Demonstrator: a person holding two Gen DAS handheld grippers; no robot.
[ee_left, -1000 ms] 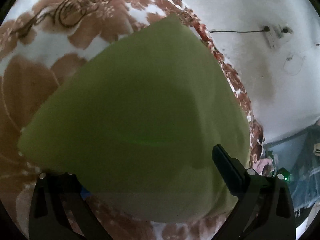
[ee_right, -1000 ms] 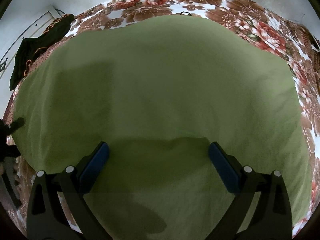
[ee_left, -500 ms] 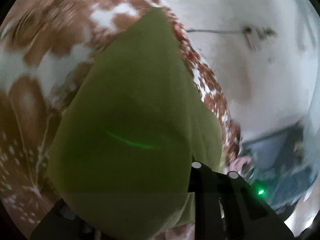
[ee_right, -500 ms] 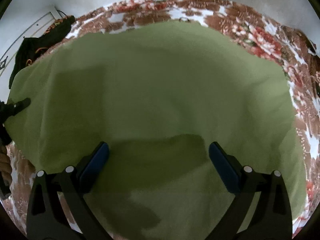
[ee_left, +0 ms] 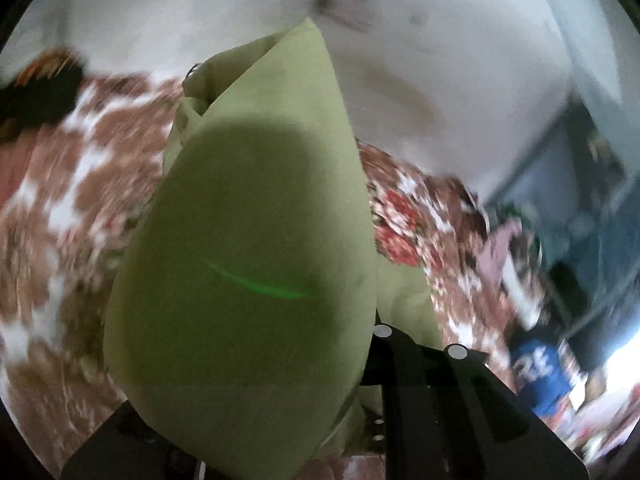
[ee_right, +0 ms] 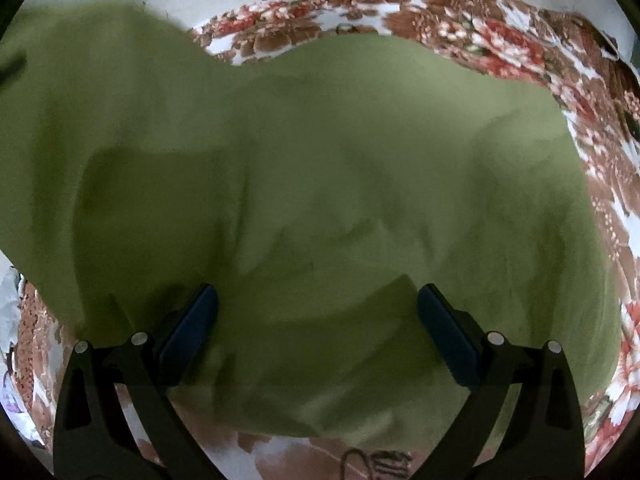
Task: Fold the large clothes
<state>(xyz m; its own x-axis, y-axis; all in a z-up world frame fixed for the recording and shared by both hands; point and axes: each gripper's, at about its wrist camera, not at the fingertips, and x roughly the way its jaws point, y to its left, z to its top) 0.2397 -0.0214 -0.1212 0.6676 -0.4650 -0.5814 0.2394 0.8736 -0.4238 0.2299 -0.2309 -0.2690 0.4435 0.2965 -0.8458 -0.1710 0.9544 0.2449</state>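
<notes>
Cloth (ee_left: pixel 248 240) soft, light, limp, on floral bedspread (ee_right: pixel 500 36); best taken at a corner or hem.
Left gripper (ee_left: pixel 360 392) has just been closing and is clenched on a cloth corner, raised off bedspread. Right gripper (ee_right: pixel 318 320) released, fingers spread over cloth's near edge. Left view shows the pinch and wall (ee_left: pixel 440 80); right view shows cloth's full spread and its raised left side.
</notes>
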